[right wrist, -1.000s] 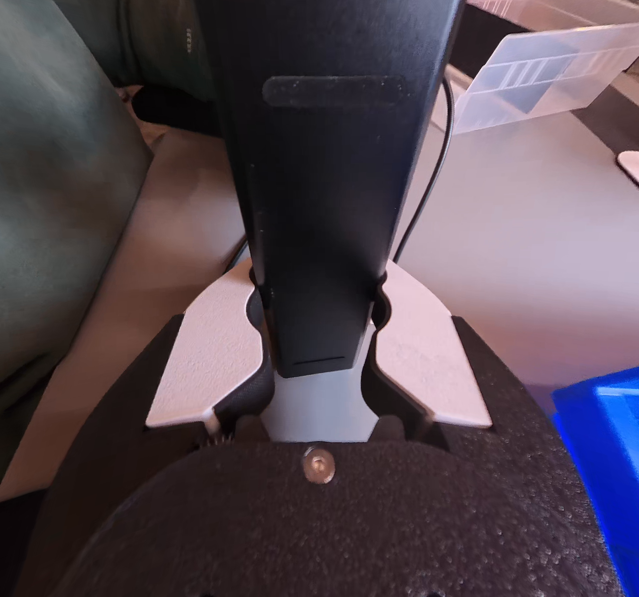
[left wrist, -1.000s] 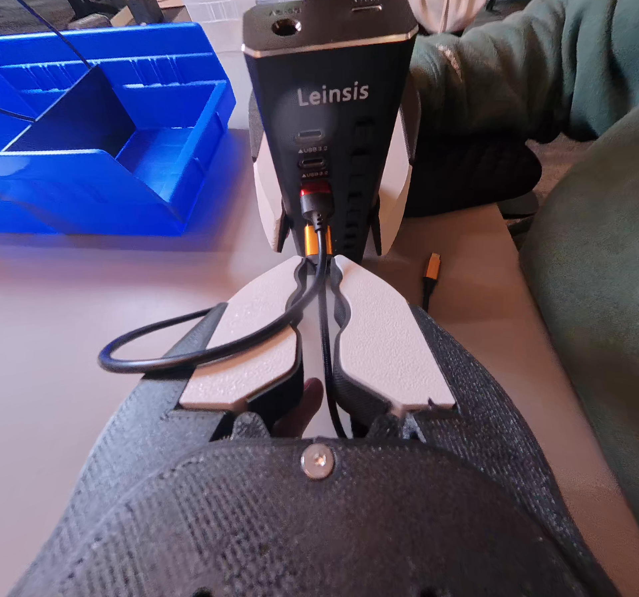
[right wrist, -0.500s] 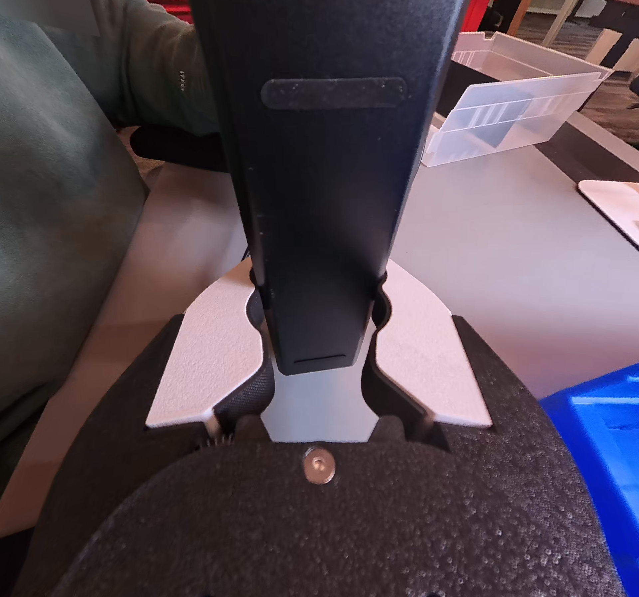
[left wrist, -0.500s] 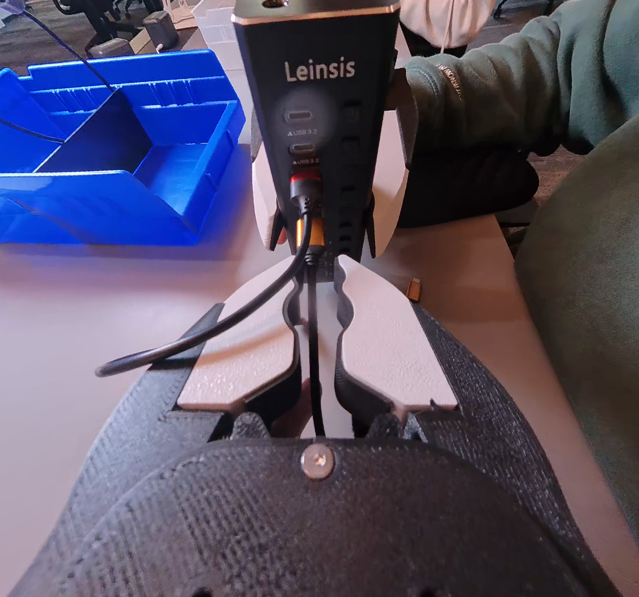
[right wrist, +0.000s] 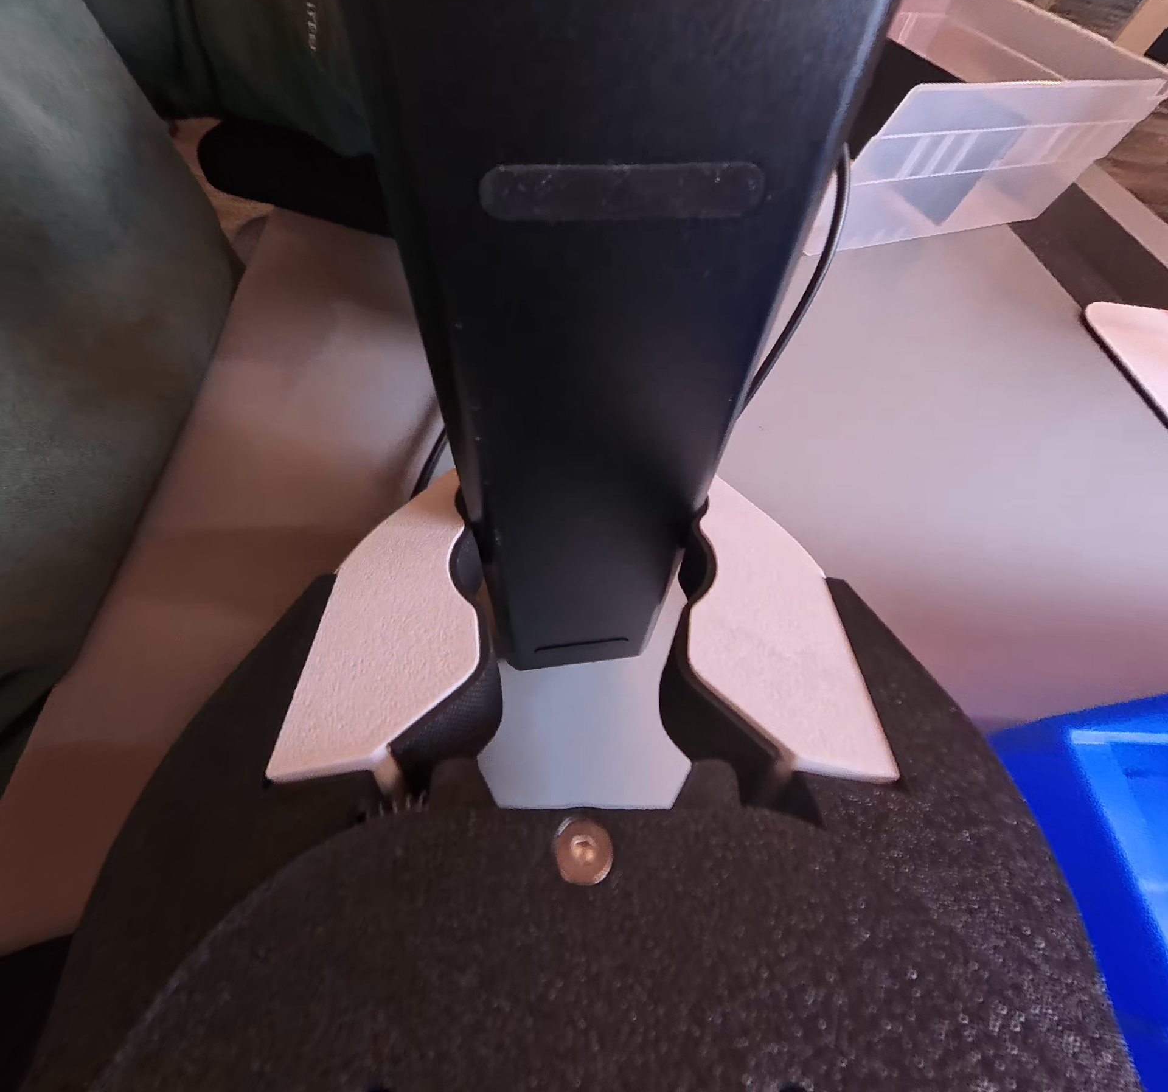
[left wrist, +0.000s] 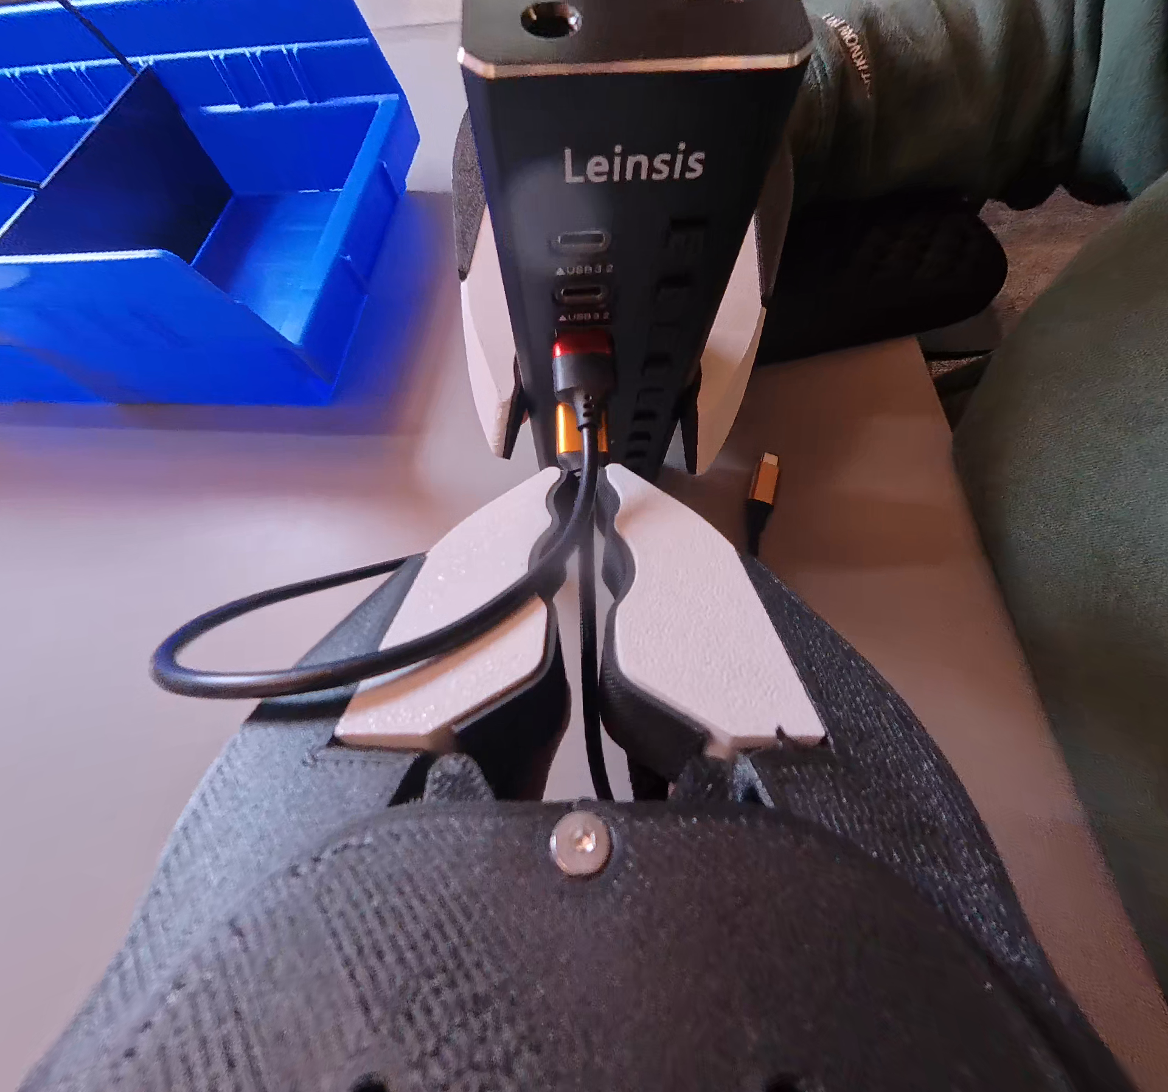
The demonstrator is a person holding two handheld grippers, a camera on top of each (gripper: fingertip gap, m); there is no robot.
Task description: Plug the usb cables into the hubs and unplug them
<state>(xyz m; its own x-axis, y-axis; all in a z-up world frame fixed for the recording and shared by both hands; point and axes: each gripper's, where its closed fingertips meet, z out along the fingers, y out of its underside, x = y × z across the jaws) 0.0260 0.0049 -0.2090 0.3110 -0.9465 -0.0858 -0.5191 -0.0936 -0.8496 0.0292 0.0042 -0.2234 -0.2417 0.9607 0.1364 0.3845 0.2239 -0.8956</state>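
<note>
**Hub clamped upright, orange-collared plug pinched at the lowest port**

The black USB hub [left wrist: 632, 189] stands upright above the grey table [left wrist: 189, 524], clamped near its lower end by the right gripper [right wrist: 578, 562], whose white fingers [right wrist: 404, 638] press on both narrow sides. In the right wrist view only the plain back of the hub shows, with a dark rubber strip across it.

On the port face, a red-collared plug [left wrist: 583, 366] sits in the third port down; the two ports above it are free. Directly below, an orange-collared plug [left wrist: 578, 439] is at the lowest port. The left gripper [left wrist: 584, 483] is nearly closed on the black cable [left wrist: 588, 651] just behind that plug; whether the tips bear on the plug shell or only on the cable cannot be told. A second black cable loops out over the left finger. A loose orange-tipped connector [left wrist: 763, 483] lies on the table beside the hub. A blue bin [left wrist: 189, 227] stands well apart to the left.

Assessment: the hub is rigid, smooth-sided and likely light; the side clamp looks sound but could slip under a hard pull. The cables are limp and give no push. Hold should be on the stiff plug collar, pulled straight along the port axis to spare the connector.
</note>
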